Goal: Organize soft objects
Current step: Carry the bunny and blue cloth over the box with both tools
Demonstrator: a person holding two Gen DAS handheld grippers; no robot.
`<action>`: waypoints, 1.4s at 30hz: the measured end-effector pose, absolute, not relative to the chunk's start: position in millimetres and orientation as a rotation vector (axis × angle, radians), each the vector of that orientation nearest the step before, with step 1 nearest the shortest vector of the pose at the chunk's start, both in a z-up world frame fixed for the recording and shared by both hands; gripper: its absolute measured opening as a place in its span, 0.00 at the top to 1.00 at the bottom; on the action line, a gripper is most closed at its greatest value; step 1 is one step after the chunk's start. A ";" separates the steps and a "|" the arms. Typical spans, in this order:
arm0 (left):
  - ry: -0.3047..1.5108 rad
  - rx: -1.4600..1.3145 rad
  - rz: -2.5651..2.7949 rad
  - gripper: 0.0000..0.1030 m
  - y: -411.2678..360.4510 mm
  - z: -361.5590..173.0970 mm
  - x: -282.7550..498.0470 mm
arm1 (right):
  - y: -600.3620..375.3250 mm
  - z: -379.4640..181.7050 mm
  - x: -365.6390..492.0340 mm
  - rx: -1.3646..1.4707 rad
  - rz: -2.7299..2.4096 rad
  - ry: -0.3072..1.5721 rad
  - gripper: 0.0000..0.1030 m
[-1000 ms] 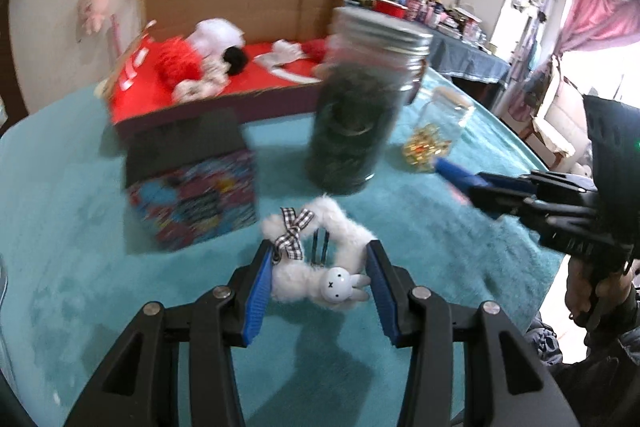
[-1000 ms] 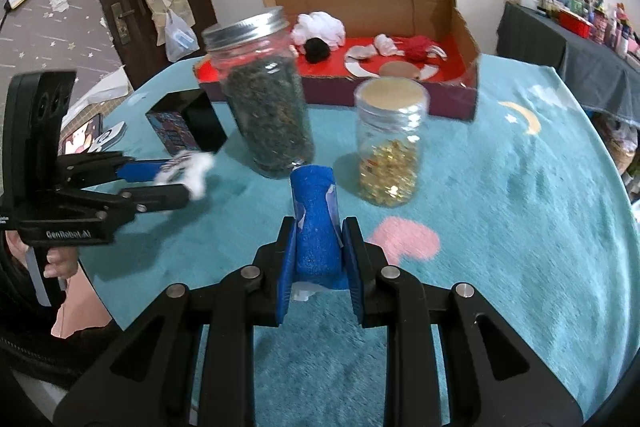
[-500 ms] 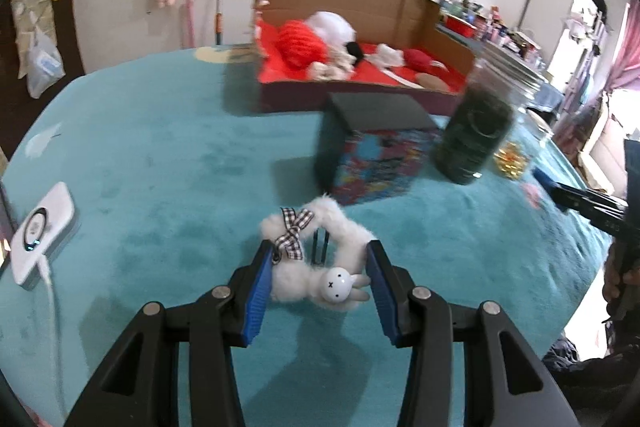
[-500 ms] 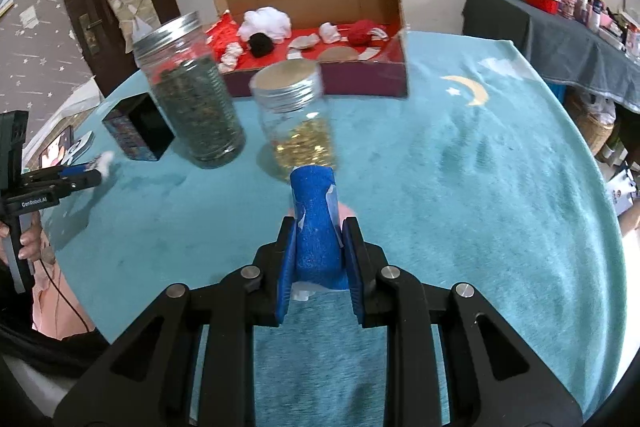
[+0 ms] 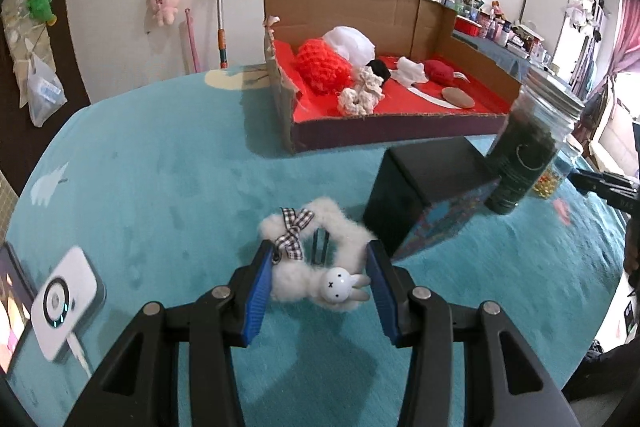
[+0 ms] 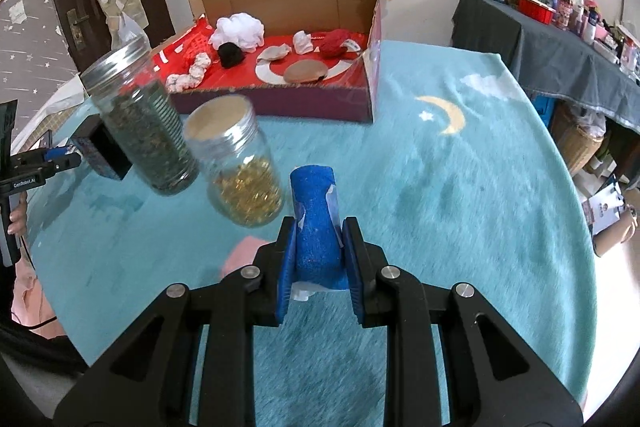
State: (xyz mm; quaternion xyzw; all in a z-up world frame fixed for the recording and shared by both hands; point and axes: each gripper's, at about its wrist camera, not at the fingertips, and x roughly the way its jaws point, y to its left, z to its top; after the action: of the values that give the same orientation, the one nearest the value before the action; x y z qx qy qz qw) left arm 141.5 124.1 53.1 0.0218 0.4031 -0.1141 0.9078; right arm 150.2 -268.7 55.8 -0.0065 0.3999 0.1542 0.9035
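The left gripper [image 5: 316,279] grasps a fluffy white ring [image 5: 316,251] lying across its pads. The right gripper [image 6: 318,247] is clenched on a blue foam roll [image 6: 316,219] pointing away toward the cardboard box [image 6: 280,103]; only the right view shows the roll.

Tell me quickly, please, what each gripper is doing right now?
Left gripper: closed on the fluffy white bunny scrunchie.
Right gripper: closed on the blue foam piece.

Left gripper [image 5: 318,285]: black angular arms, blue ribbed pads, silver screws; right gripper [image 6: 319,263] alike; white "GenRobot.AI" lettering on the left one's side.
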 end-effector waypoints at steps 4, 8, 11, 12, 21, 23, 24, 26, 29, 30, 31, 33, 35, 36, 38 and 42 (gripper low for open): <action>0.809 0.083 -0.256 0.53 122.4 57.6 150.6 | -267.4 60.3 161.2 -0.037 0.328 0.816 0.79; 0.804 0.088 -0.270 0.53 122.9 60.1 161.2 | -266.0 62.2 172.8 -0.058 0.335 0.810 0.79; 0.797 0.084 -0.280 0.53 124.0 62.7 169.7 | -266.5 64.4 179.6 -0.059 0.347 0.805 0.79; 0.795 0.080 -0.284 0.53 125.0 63.4 172.5 | -266.8 65.4 181.8 -0.056 0.355 0.803 0.79; 0.785 0.050 -0.332 0.53 127.2 73.1 185.4 | -270.1 74.5 197.3 -0.020 0.419 0.796 0.79; 0.783 0.052 -0.341 0.53 126.4 75.5 188.1 | -270.0 77.7 200.7 -0.015 0.437 0.792 0.79; 0.780 0.056 -0.344 0.53 125.3 77.8 189.4 | -269.4 79.2 201.5 -0.014 0.446 0.789 0.79; 0.772 0.064 -0.348 0.53 123.9 82.4 192.0 | -268.4 82.4 204.9 -0.011 0.465 0.787 0.79; 0.765 0.067 -0.358 0.53 122.1 88.8 196.7 | -266.8 87.0 211.3 -0.014 0.483 0.787 0.79; 0.761 0.068 -0.362 0.53 121.0 91.2 197.9 | -266.0 88.4 213.4 -0.013 0.490 0.786 0.79; 0.756 0.073 -0.369 0.53 118.9 94.8 199.8 | -265.1 90.5 216.3 -0.011 0.498 0.786 0.79; 0.749 0.080 -0.378 0.53 114.2 100.0 203.4 | -262.5 94.8 222.8 -0.013 0.510 0.786 0.79; 0.741 0.083 -0.392 0.53 108.9 105.6 207.9 | -258.7 98.0 229.1 -0.013 0.526 0.787 0.79; 0.736 0.081 -0.401 0.53 105.6 108.6 210.5 | -256.5 99.6 232.3 -0.013 0.534 0.787 0.79; 0.729 0.076 -0.418 0.53 98.5 113.2 215.7 | -250.1 103.2 239.5 -0.012 0.551 0.791 0.79; 0.736 0.055 -0.474 0.53 81.2 120.8 228.2 | -233.9 109.0 252.9 -0.024 0.584 0.805 0.79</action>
State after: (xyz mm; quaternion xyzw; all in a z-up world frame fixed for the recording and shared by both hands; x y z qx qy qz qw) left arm 228.2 81.2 120.8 0.0267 0.3563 -0.2292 0.9054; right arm 252.9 -233.9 109.0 -0.0113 0.3861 0.2799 0.8789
